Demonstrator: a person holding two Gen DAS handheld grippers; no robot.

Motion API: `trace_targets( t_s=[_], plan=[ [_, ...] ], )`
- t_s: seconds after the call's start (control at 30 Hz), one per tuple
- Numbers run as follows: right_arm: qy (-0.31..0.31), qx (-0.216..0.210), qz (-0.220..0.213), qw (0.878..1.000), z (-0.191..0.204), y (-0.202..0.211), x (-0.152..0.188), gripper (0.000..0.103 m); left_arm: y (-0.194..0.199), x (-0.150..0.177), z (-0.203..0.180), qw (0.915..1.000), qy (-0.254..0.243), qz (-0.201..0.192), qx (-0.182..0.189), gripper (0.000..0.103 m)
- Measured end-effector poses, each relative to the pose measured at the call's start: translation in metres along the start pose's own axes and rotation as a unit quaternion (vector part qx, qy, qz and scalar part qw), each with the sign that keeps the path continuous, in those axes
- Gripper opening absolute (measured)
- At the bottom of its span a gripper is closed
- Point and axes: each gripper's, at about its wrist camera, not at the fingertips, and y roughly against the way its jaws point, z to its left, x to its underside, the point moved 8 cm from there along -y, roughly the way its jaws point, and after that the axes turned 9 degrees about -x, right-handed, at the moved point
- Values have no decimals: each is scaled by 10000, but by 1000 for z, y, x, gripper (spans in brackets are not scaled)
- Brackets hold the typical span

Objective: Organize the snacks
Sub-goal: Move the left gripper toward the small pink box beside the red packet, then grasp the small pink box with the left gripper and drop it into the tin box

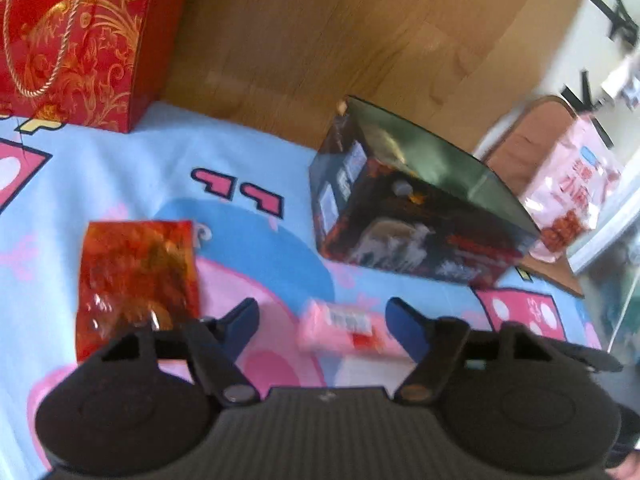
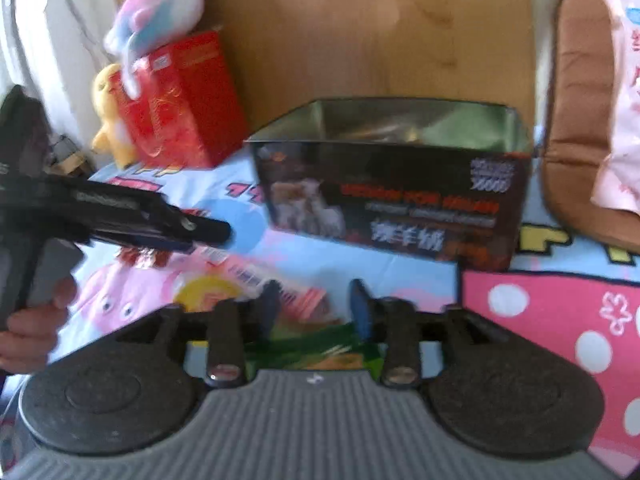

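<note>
A dark open box (image 1: 416, 216) with a shiny inside stands on the cartoon blanket (image 1: 160, 168); it also shows in the right wrist view (image 2: 392, 204). My left gripper (image 1: 320, 320) is open, its blue fingers either side of a small pink snack packet (image 1: 344, 330) lying on the blanket. An orange-red snack bag (image 1: 136, 280) lies to its left. My right gripper (image 2: 316, 308) is partly closed around a green and orange snack packet (image 2: 316, 344); whether it grips it I cannot tell. The left gripper body (image 2: 120, 216) reaches in from the left over the pink packet (image 2: 248, 276).
A red and gold gift bag (image 1: 76, 40) stands at the back left, with plush toys (image 2: 156, 8) by it. A large pink snack bag (image 1: 572, 196) rests on a brown cushion (image 2: 580, 120) at the right. A wooden board (image 1: 340, 40) is behind.
</note>
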Motion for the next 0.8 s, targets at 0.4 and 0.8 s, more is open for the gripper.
trace_targets(
  t_s=[0.4, 0.8],
  plan=[
    [848, 445, -348, 9948, 31, 4, 1, 44, 34, -11, -27, 9980, -333, -504, 189, 60],
    [996, 1660, -1477, 9699, -23, 21, -105, 63, 31, -92, -74, 9910, -392, -1275, 71, 76]
  ],
)
